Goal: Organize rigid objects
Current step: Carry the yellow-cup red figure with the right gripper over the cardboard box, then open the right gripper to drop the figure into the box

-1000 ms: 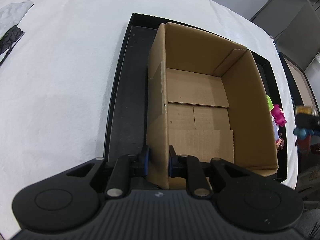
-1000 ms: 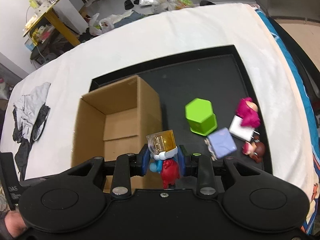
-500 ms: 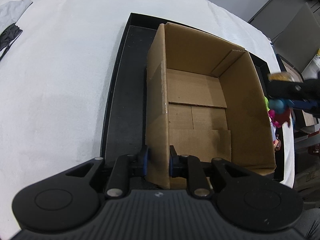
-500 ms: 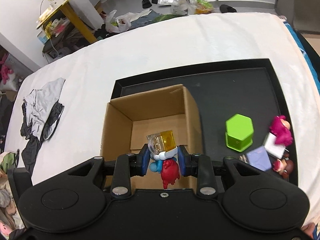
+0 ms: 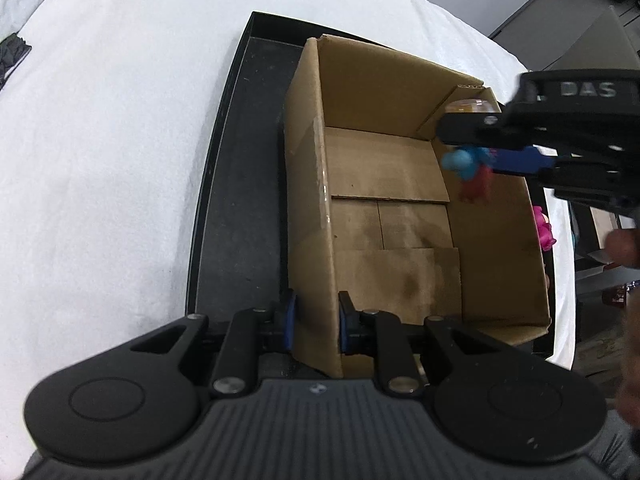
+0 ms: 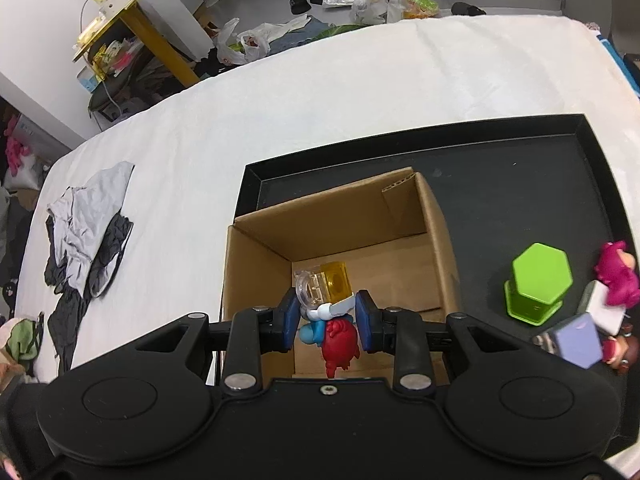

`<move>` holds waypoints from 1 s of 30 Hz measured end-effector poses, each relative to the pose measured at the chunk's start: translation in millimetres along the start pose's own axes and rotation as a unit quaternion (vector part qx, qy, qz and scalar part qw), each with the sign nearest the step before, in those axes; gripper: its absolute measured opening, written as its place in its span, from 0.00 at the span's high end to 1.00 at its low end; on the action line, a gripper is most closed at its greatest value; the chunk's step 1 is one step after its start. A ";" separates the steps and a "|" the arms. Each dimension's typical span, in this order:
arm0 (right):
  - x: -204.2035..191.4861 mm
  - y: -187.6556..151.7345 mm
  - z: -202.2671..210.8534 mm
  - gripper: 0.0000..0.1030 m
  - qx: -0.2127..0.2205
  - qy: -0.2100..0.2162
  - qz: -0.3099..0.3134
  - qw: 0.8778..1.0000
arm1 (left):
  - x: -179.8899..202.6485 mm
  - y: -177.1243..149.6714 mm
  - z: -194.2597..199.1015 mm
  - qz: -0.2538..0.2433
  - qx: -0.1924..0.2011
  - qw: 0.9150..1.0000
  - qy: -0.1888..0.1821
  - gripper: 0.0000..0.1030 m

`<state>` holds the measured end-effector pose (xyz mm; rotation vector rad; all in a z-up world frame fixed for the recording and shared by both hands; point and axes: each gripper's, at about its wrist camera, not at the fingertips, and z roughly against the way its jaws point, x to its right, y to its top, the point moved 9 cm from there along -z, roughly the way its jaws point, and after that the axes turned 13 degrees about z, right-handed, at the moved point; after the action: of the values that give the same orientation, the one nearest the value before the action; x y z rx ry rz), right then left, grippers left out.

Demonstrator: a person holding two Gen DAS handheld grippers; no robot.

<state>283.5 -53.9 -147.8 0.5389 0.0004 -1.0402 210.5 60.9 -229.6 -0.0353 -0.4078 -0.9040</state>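
Right wrist: fingers (image 6: 327, 322) clench glossy plastic figurine (image 6: 329, 312); left fingers (image 5: 316, 326) pinch corrugated box wall (image 5: 310, 216).

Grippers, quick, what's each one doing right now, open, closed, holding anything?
Left gripper: closed on the near wall of the cardboard box.
Right gripper: closed on a small toy figure, above the open box.

Cardboard box (image 6: 400, 216) open-topped, its floor bare.
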 end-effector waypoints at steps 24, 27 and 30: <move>-7.9 7.1 -8.1 0.54 0.033 0.053 -0.014 0.998 | -9.4 -1.8 12.7 0.032 -0.001 0.999 0.013 0.81; -10.6 7.4 2.6 0.47 0.039 0.058 -0.001 0.998 | -9.7 -2.4 16.3 0.031 0.003 0.999 0.021 0.81; -11.4 5.7 12.5 0.44 0.037 0.060 0.005 0.997 | -10.9 -1.2 18.7 0.035 0.007 0.999 0.028 0.81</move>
<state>279.1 -47.7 -131.6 0.6684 0.0646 -0.9988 197.4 72.2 -216.5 -0.0110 -0.3589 -0.8303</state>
